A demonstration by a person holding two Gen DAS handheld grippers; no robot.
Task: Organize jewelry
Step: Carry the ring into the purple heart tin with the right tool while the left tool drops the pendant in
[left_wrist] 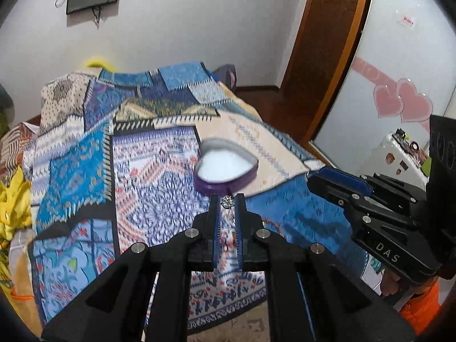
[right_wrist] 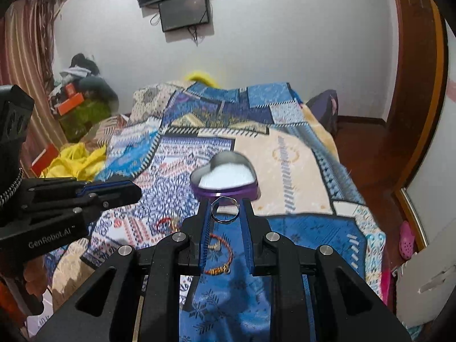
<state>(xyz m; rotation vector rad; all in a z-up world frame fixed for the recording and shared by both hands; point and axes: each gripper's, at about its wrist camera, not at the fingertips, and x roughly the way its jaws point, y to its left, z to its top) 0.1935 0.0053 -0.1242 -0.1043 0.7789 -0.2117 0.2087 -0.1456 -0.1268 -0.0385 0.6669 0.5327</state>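
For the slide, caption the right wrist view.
Right hand-held gripper grips silver ring before purple heart box on quilt.

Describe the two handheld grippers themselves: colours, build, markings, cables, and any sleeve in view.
Both are matte black plastic with silver bolts and blue-lined jaws. The right gripper carries white "DAS" lettering, with an orange sleeve below it. The left gripper reads "GenRobot.AI" and has a black-and-white braided cable.

Both wrist views are aimed forward and down along the fingers, close over the patchwork quilt [left_wrist: 159, 154]. The purple heart-shaped box [left_wrist: 226, 168] [right_wrist: 225, 181] is shared, just ahead of each.
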